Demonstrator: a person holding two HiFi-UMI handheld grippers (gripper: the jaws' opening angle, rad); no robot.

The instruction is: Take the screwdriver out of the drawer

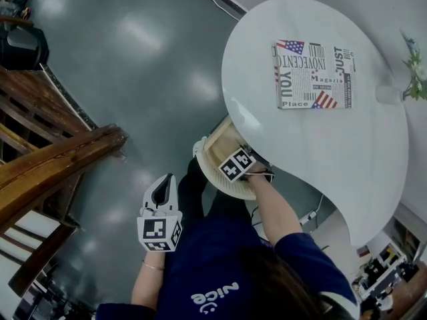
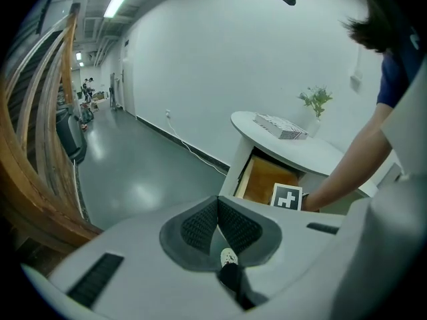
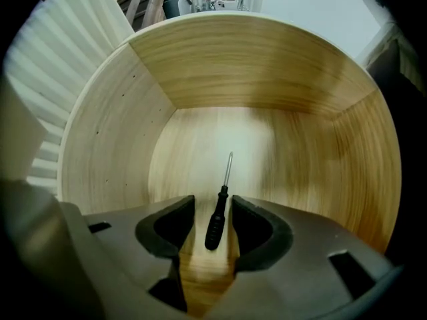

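Screwdriver point(image 3: 215, 222) (one) in drawer point(image 3: 267, 79), between parted fingers point(image 3: 257, 229) of right gripper point(image 3: 212, 205)

The right gripper point(image 3: 213, 209) points straight down, jaws wide apart; left gripper point(image 2: 217, 212) hangs aside, jaws together.

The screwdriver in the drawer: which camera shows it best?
The right gripper view: the screwdriver lies on the drawer floor, between the open right tongs. The head view shows the drawer's rim under that gripper; the left gripper view shows the drawer from afar. Neither shows the screwdriver.
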